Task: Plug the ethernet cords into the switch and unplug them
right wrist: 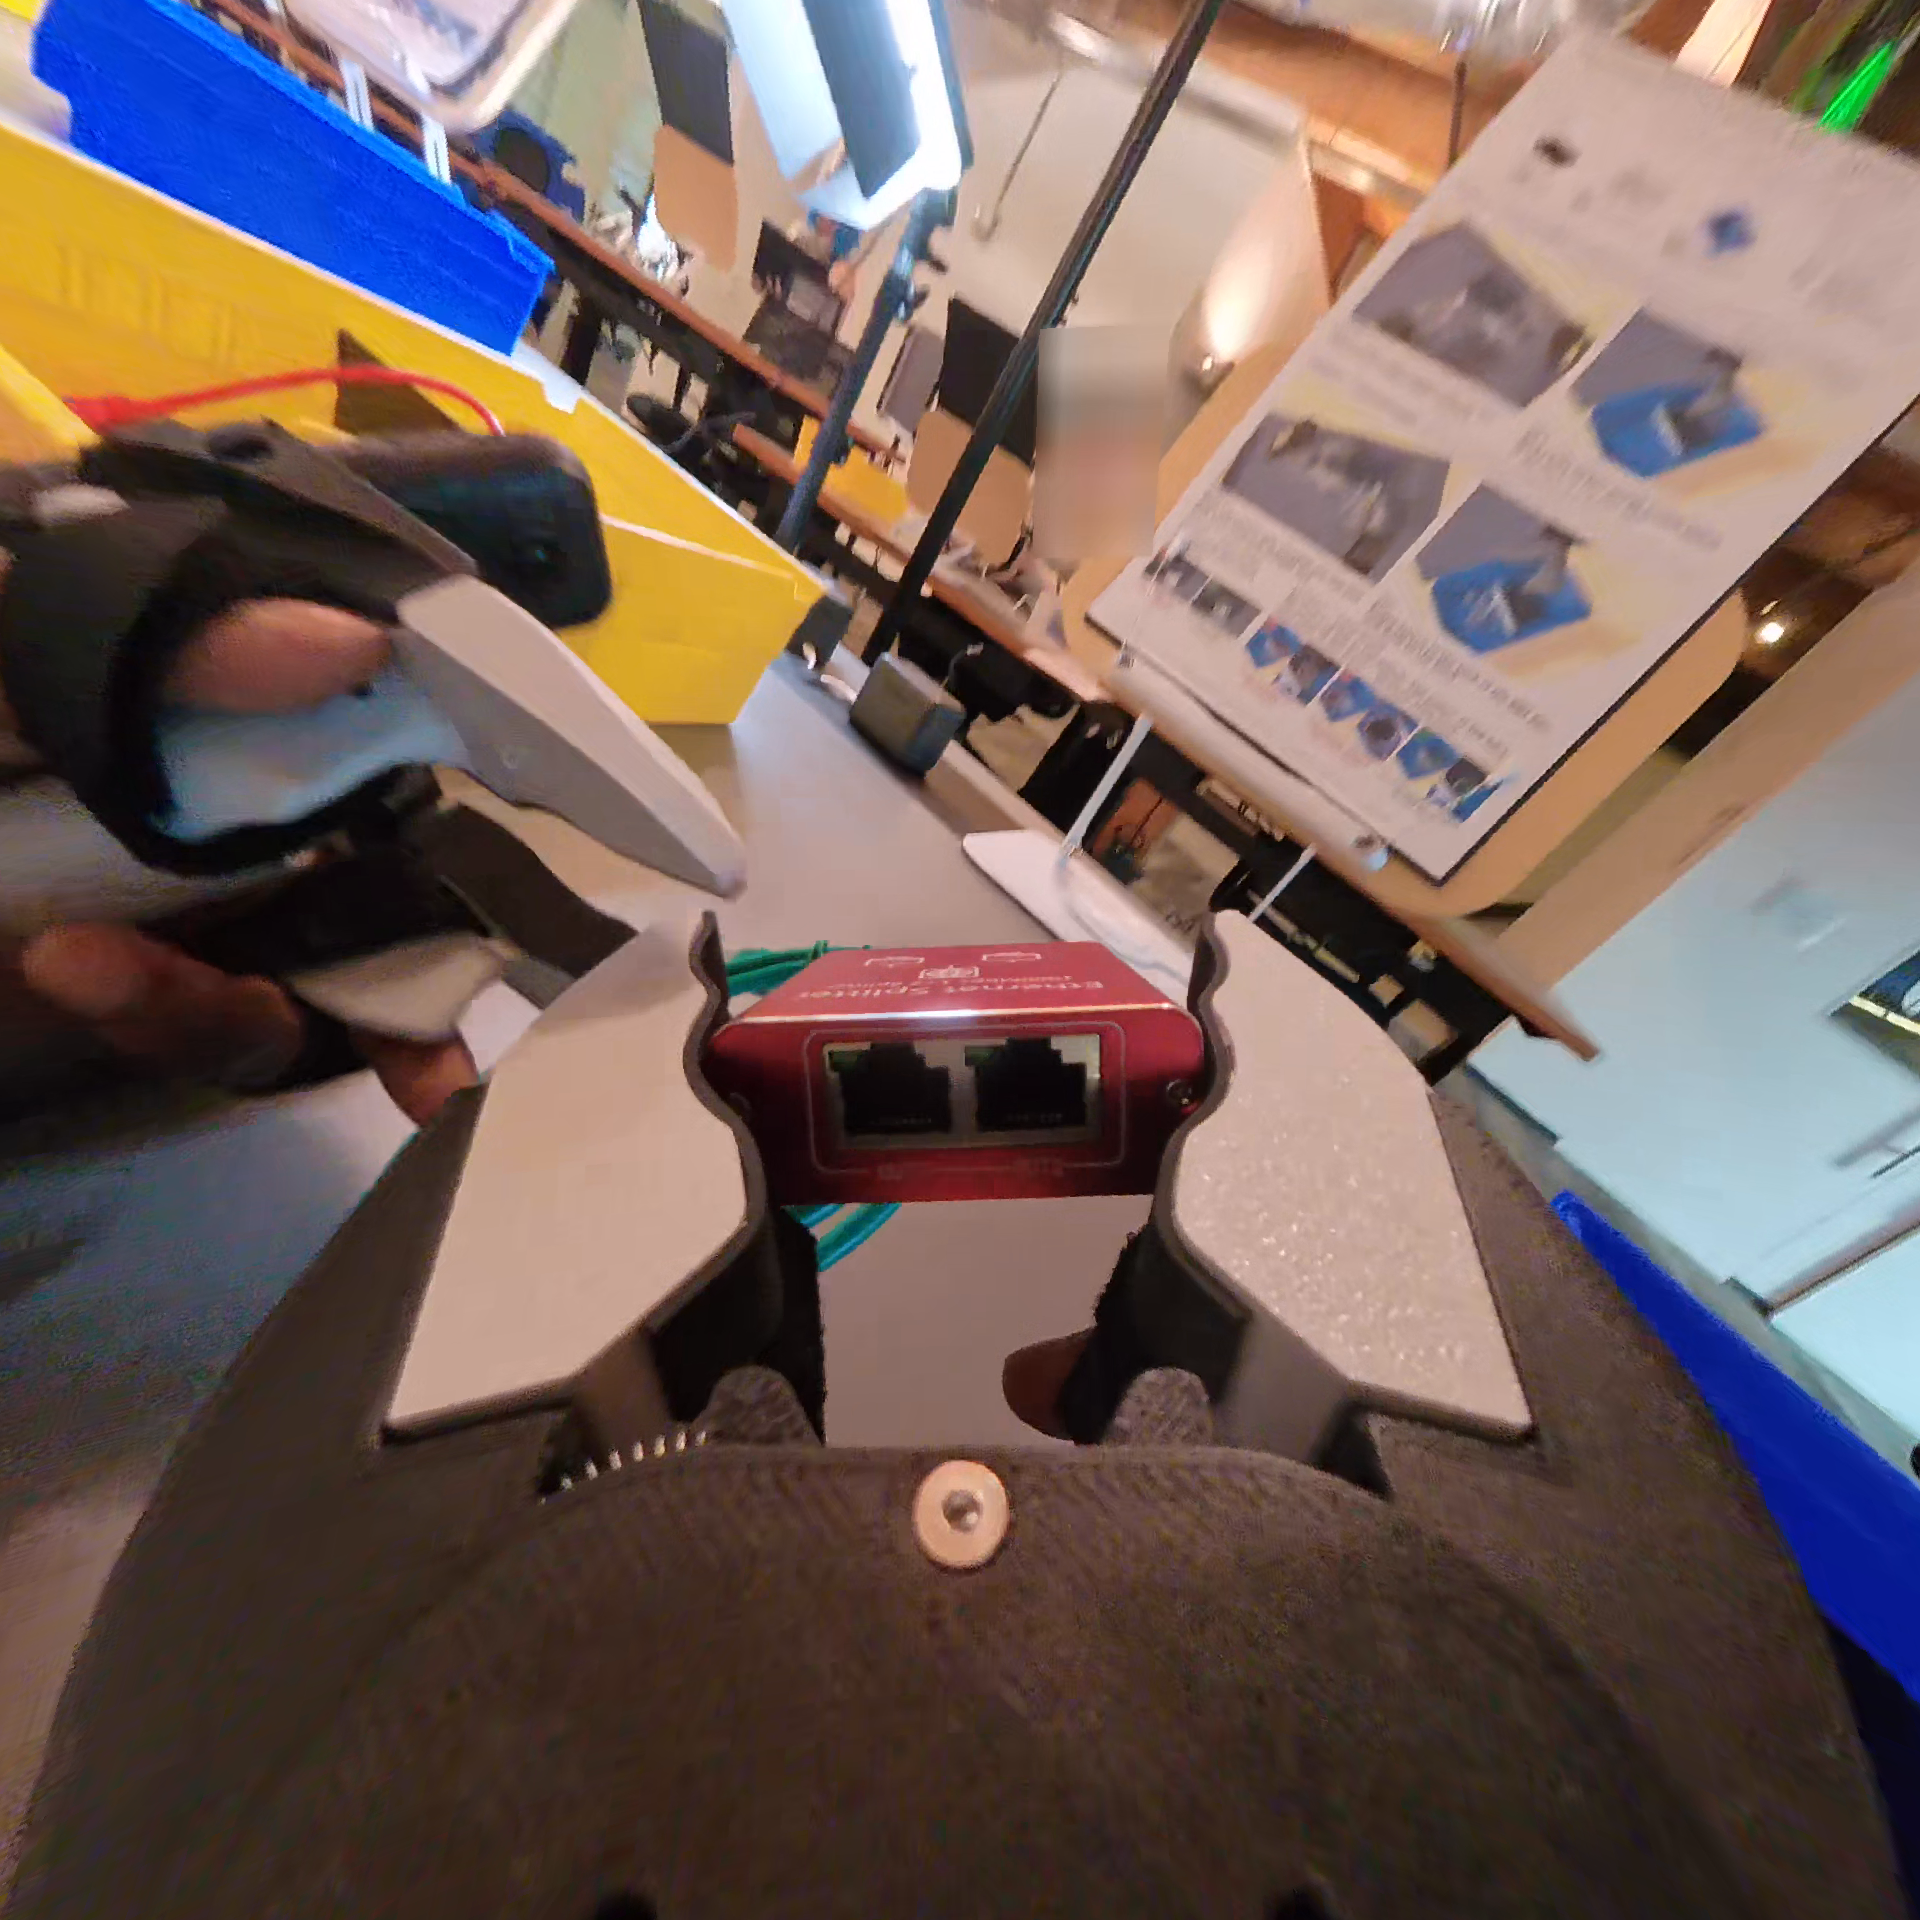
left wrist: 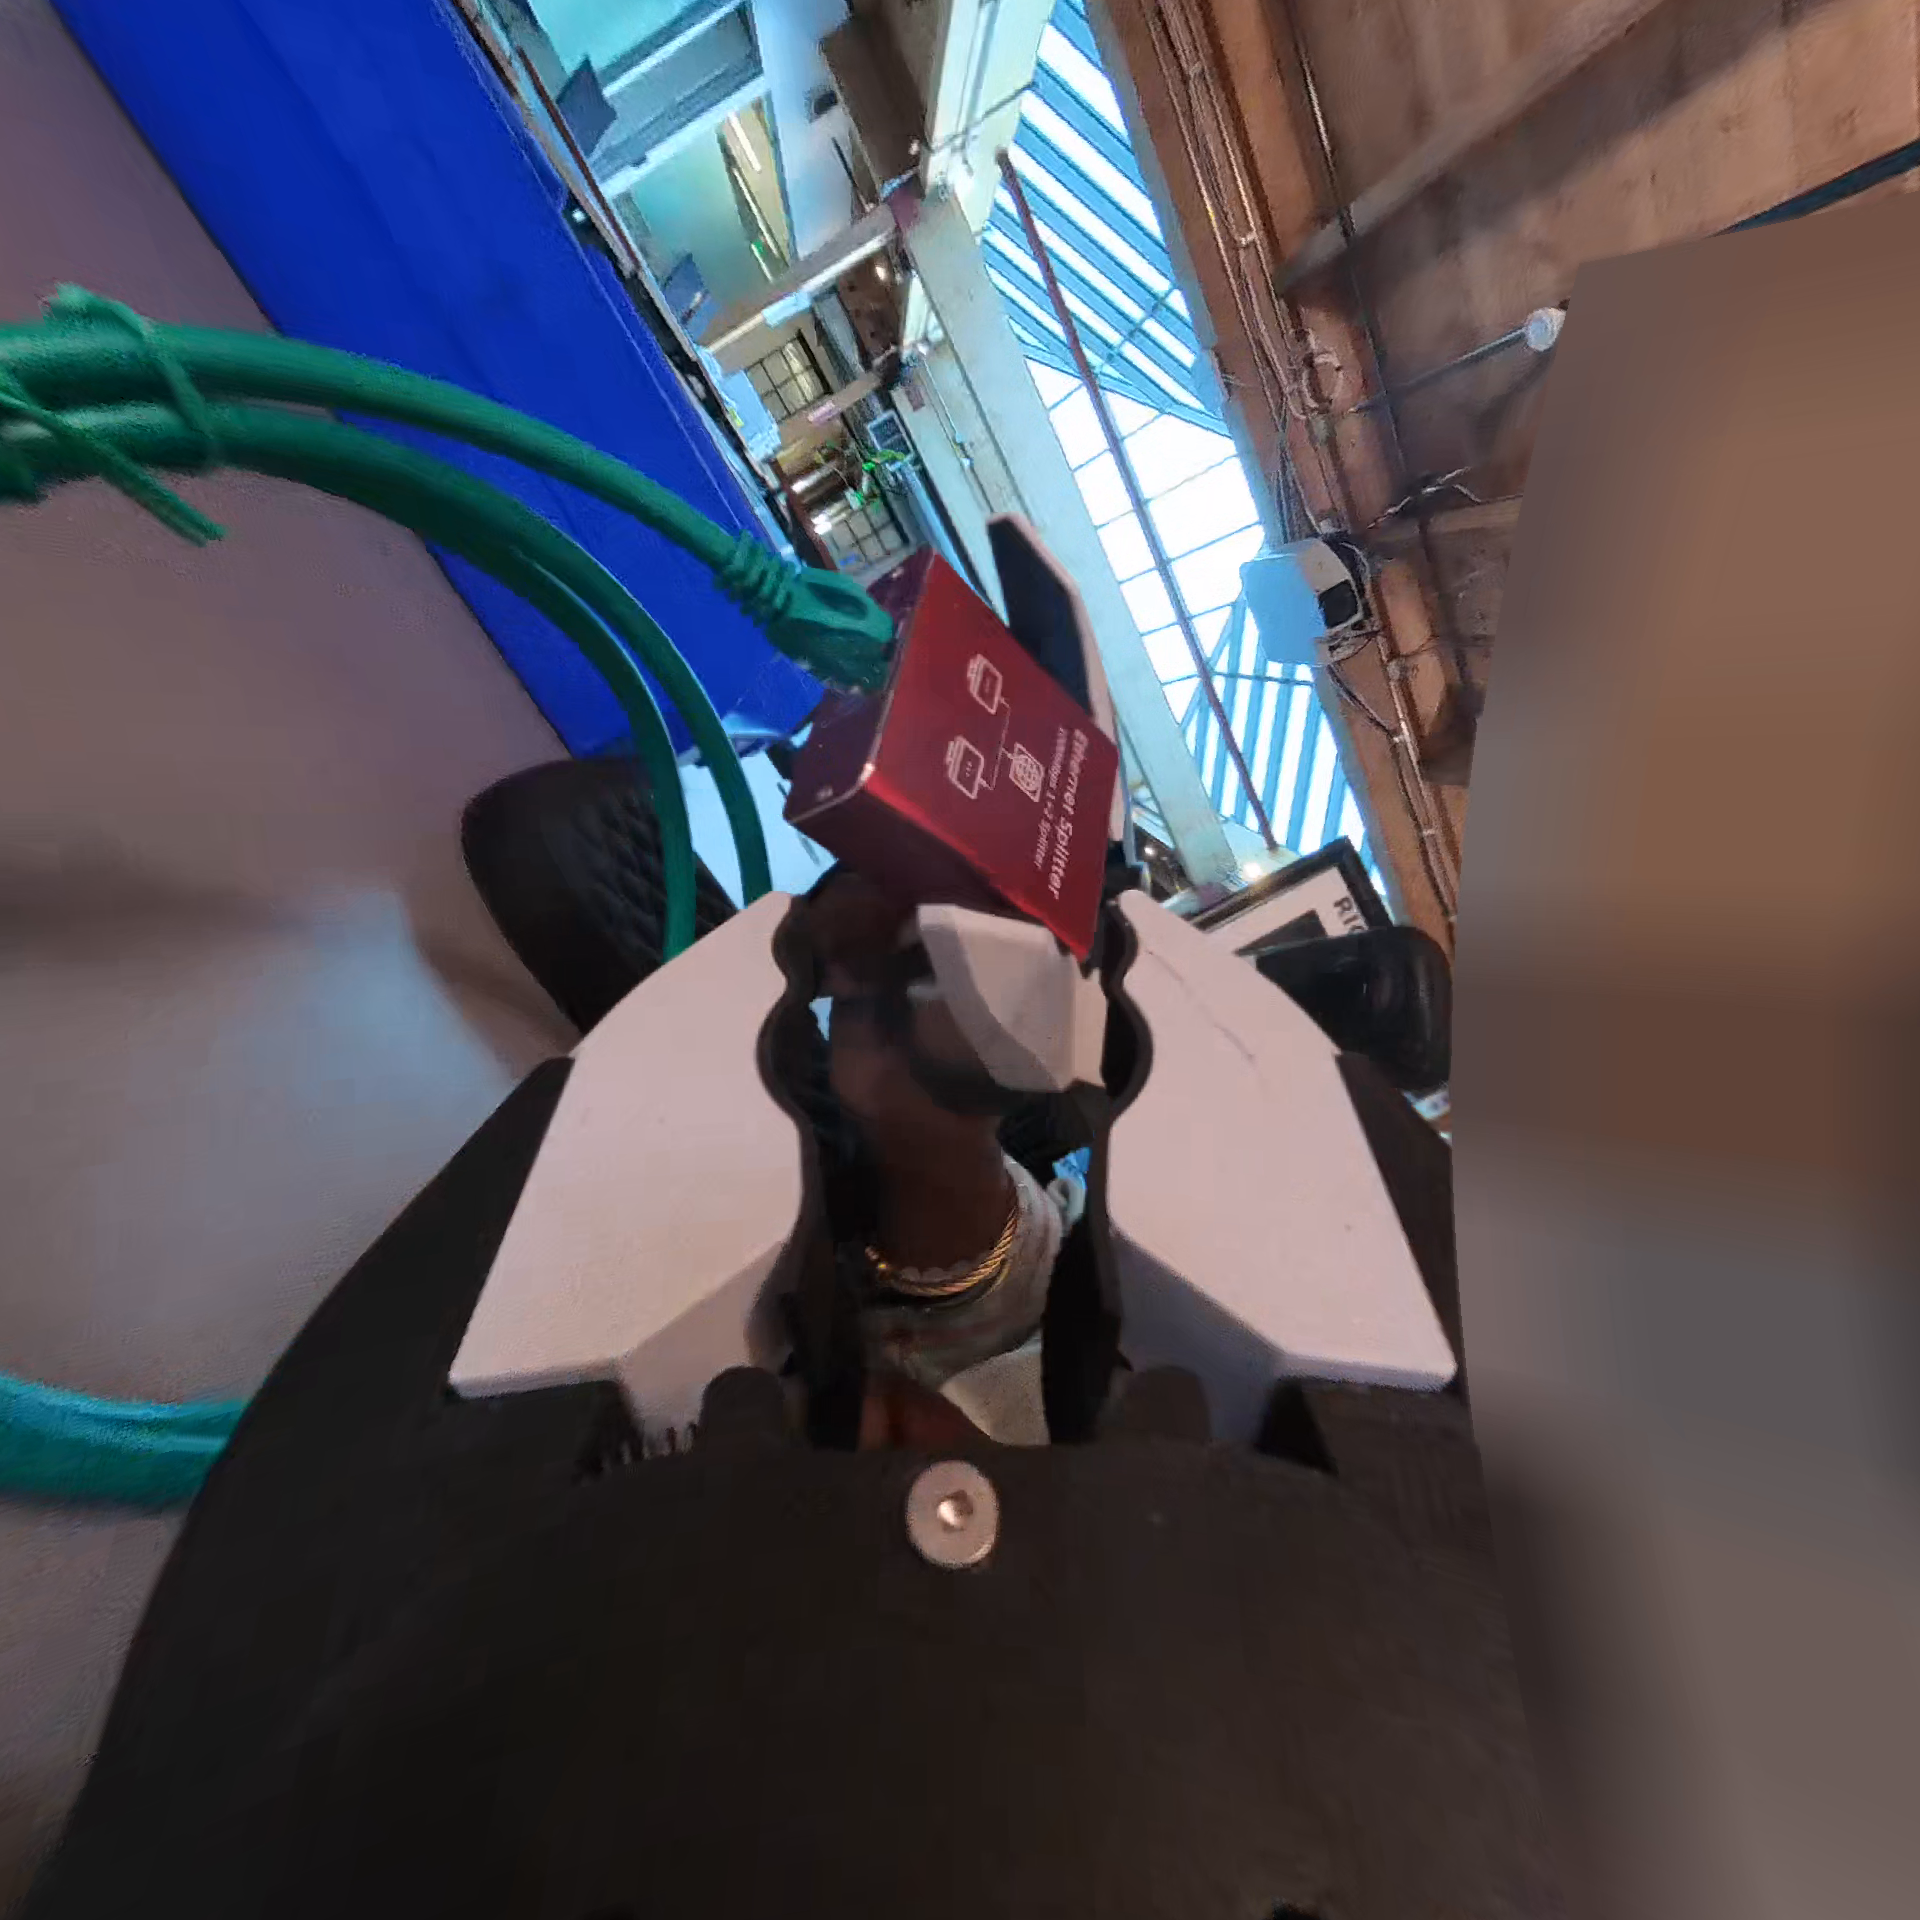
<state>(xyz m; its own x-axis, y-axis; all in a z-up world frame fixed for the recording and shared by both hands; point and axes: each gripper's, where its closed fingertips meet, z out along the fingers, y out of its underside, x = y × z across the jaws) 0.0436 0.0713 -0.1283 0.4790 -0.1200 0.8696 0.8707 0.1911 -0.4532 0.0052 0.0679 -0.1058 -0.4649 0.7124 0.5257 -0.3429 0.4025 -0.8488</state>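
Red anodised metal, box-shaped: the ethernet switch [right wrist: 956, 1070] sits clamped between the grey fingers of your right gripper [right wrist: 951, 1049], lifted clear of the grey table [right wrist: 862, 831]. Its two-port face points back at the right wrist camera; both ports are empty. A green ethernet cord [left wrist: 582, 488] meets the opposite end with its connector boot [left wrist: 821, 623] at the casing; whether it is fully seated cannot be told. The switch's long axis runs straight along the right fingers.

Your left gripper [left wrist: 951, 925] stands just beside the switch. Its jaws are parted by a narrow gap, and the left wrist view suggests they hold nothing. From the right wrist view it sits up and to the left of the switch.

Judgement: the left gripper is nearer the cord end. A yellow bin [right wrist: 312, 343] and a poster board [right wrist: 1507, 468] stand well apart, leaving open room.
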